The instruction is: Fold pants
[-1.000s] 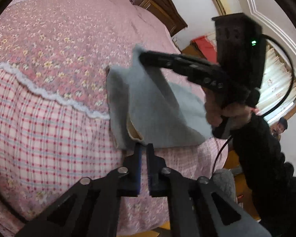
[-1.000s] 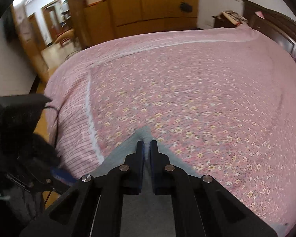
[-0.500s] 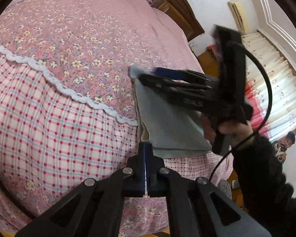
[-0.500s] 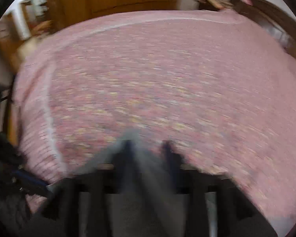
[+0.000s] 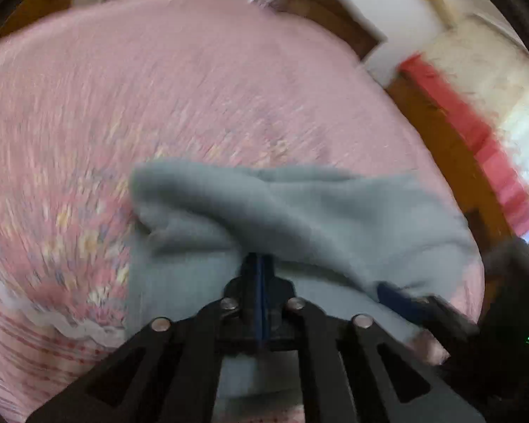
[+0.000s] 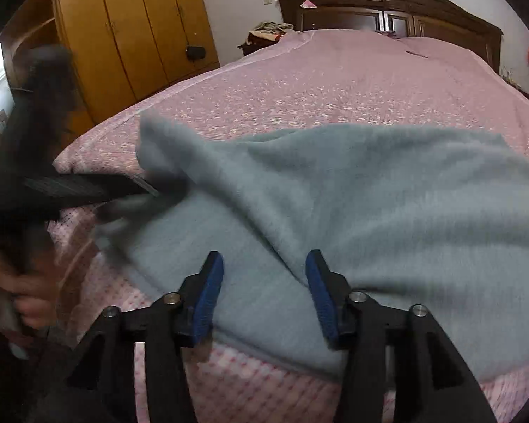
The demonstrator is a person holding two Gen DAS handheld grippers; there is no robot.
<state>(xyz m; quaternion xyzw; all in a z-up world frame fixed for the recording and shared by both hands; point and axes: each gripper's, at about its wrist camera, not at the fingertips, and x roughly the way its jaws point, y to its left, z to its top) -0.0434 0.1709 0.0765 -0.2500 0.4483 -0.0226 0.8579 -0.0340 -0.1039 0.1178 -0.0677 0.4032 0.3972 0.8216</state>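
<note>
Grey pants [image 6: 370, 190] on pink bedspread [image 6: 335, 84]

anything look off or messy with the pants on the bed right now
Yes: the grey pants lie rumpled near the bed edge, a thick ridge running diagonally across them, so the fold is not flat. No damage shows.

My right gripper [image 6: 264, 282] has let go of the grey pants [image 6: 370, 194]; its jaws, parted above the cloth, are closing again. My left gripper [image 5: 261, 264] has carried its pinched fold over, doubling the pants nearer the bed's edge.
</note>
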